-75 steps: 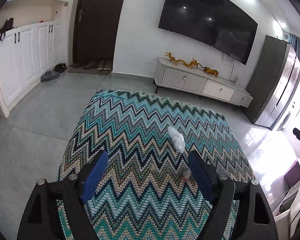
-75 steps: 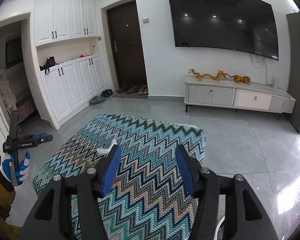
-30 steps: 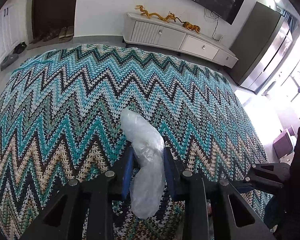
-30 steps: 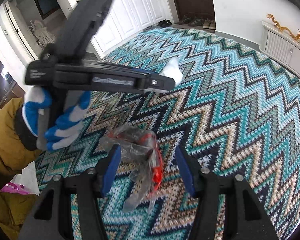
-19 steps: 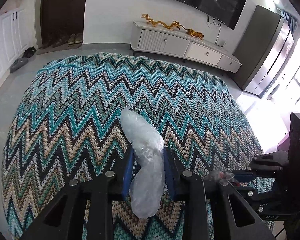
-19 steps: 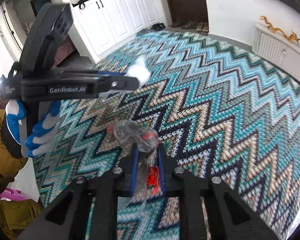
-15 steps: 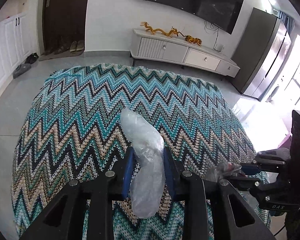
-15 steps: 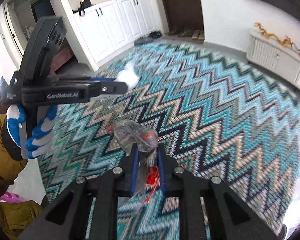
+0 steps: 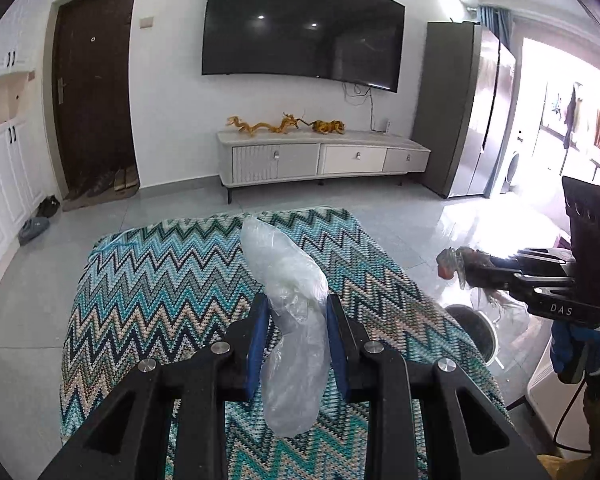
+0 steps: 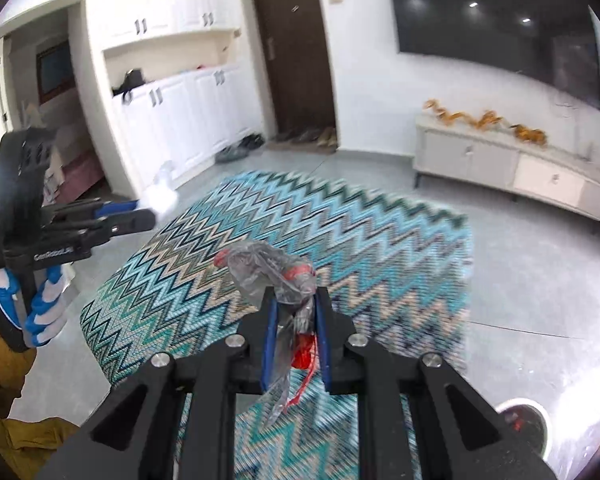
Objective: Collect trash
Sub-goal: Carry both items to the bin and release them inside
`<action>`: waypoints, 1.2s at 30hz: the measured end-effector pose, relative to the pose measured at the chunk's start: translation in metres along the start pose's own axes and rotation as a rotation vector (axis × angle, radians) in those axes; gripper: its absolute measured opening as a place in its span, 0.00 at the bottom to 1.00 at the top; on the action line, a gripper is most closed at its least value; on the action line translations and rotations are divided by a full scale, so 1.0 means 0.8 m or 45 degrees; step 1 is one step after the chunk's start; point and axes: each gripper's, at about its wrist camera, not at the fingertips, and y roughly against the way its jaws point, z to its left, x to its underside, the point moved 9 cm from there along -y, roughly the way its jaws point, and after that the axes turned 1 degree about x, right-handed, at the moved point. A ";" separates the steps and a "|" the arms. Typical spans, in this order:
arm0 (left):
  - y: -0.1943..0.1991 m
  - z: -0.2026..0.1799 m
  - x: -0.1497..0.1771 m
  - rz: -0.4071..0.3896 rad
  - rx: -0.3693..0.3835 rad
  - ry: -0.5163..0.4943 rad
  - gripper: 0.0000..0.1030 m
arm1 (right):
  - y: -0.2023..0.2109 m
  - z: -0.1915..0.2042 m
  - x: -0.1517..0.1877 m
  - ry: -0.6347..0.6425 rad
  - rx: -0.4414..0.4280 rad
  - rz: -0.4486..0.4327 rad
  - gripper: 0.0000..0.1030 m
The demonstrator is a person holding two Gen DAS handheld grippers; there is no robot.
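A crumpled clear plastic bag [image 9: 292, 320] is clamped between the blue pads of the left gripper [image 9: 293, 334], its free end standing up and away from the fingers, above the near part of the zigzag-patterned cloth [image 9: 172, 280]. A clear wrapper with red printing [image 10: 280, 280] is pinched in the closed right gripper [image 10: 296, 340], with a loose tail hanging below the pads. In the left view the right gripper [image 9: 472, 266] is seen to the right, beyond the cloth's right edge, above a round dark-mouthed bin [image 9: 474, 330] on the floor; a second round container [image 10: 524, 420] is partly visible at the near right of the right view, and whether it is the same bin cannot be told. Both pieces appear to be lifted clear, so the step in hand is judged to be carrying them to the bin. Each piece is best brought directly over the opening before the jaws are released, and lowered close to the rim, since such light film is likely to drift or cling to the pads. The hanging tail should be kept from snagging on the cloth's edge.
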 end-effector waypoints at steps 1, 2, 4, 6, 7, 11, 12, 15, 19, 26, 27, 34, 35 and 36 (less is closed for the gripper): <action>0.002 -0.009 -0.005 -0.009 0.010 -0.011 0.26 | 0.013 -0.009 0.001 -0.011 0.020 -0.016 0.16; 0.004 -0.020 -0.009 -0.016 0.022 -0.026 0.26 | 0.025 -0.020 0.005 -0.025 0.044 -0.033 0.16; 0.004 -0.044 -0.016 -0.019 0.044 -0.060 0.26 | 0.052 -0.046 0.014 -0.060 0.093 -0.062 0.16; -0.004 -0.071 -0.023 -0.008 0.073 -0.098 0.26 | 0.077 -0.077 0.027 -0.110 0.143 -0.086 0.16; -0.010 -0.086 -0.026 0.000 0.094 -0.116 0.26 | 0.088 -0.093 0.035 -0.134 0.170 -0.096 0.16; -0.047 -0.154 -0.026 0.073 0.162 -0.196 0.26 | 0.128 -0.161 0.072 -0.228 0.291 -0.115 0.16; -0.062 -0.176 -0.024 0.102 0.184 -0.223 0.26 | 0.137 -0.182 0.085 -0.257 0.324 -0.116 0.16; -0.106 -0.238 -0.013 0.192 0.241 -0.293 0.26 | 0.154 -0.234 0.121 -0.333 0.407 -0.108 0.16; -0.167 -0.321 0.004 0.311 0.333 -0.376 0.26 | 0.159 -0.303 0.178 -0.489 0.458 -0.073 0.16; -0.231 -0.439 0.030 0.440 0.460 -0.444 0.26 | 0.137 -0.380 0.242 -0.626 0.496 0.056 0.17; -0.243 -0.454 0.031 0.455 0.471 -0.452 0.26 | 0.132 -0.385 0.252 -0.639 0.497 0.070 0.17; -0.313 -0.519 0.043 0.562 0.493 -0.453 0.27 | 0.092 -0.431 0.300 -0.748 0.518 0.151 0.17; -0.322 -0.524 0.046 0.577 0.497 -0.448 0.27 | 0.087 -0.438 0.306 -0.765 0.517 0.161 0.17; -0.331 -0.531 0.049 0.592 0.499 -0.444 0.27 | 0.082 -0.443 0.312 -0.777 0.516 0.172 0.17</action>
